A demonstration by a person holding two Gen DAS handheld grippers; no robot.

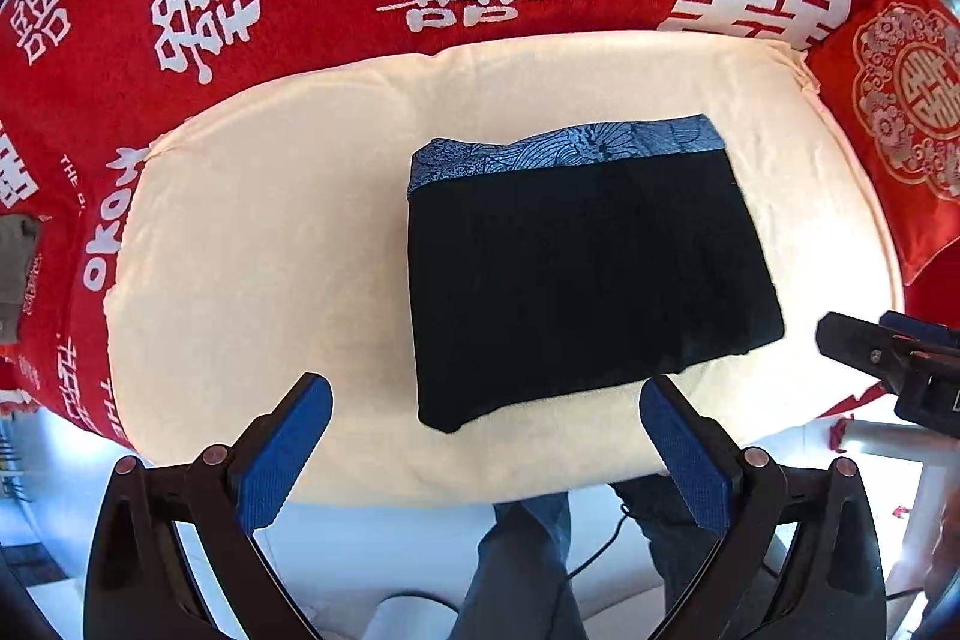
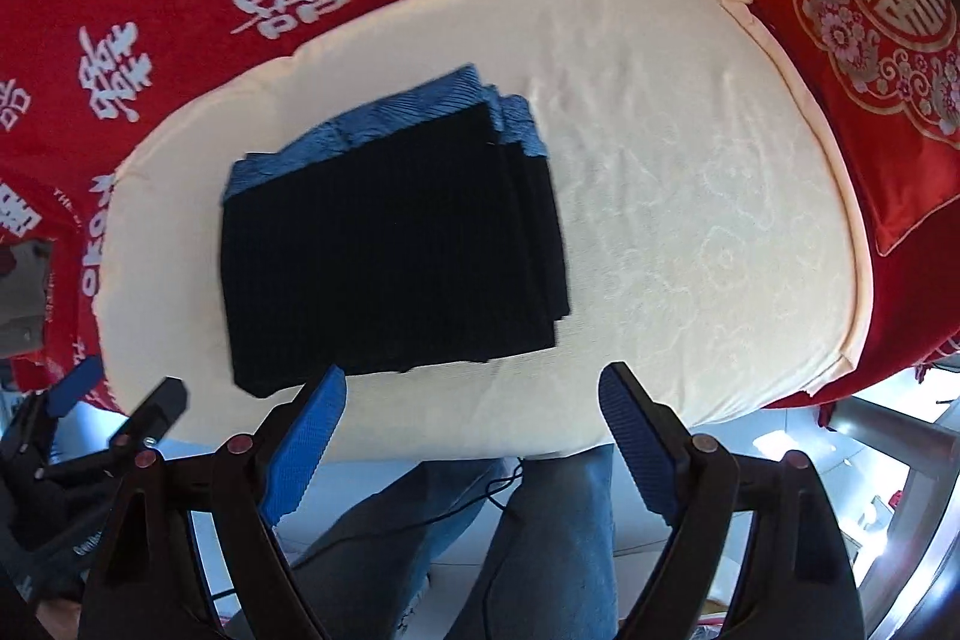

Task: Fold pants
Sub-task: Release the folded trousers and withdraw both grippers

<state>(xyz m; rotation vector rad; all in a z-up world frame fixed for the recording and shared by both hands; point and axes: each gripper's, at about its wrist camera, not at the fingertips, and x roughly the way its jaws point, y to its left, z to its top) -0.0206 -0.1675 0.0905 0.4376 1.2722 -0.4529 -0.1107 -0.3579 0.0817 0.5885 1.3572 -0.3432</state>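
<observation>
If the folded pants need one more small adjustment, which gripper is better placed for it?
Probably the left gripper: the folded pants lie straight ahead of its open jaws. The right gripper points beside them at bare cream cloth.

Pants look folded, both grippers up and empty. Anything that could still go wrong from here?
1. The folded pants show staggered layers along their right edge; a nudge might spread them apart.
2. The near corner sits close to the cream cushion's front edge, so a bump could slide it off.
3. The left gripper and right gripper hover open over that edge; lowering might snag the fabric.
</observation>
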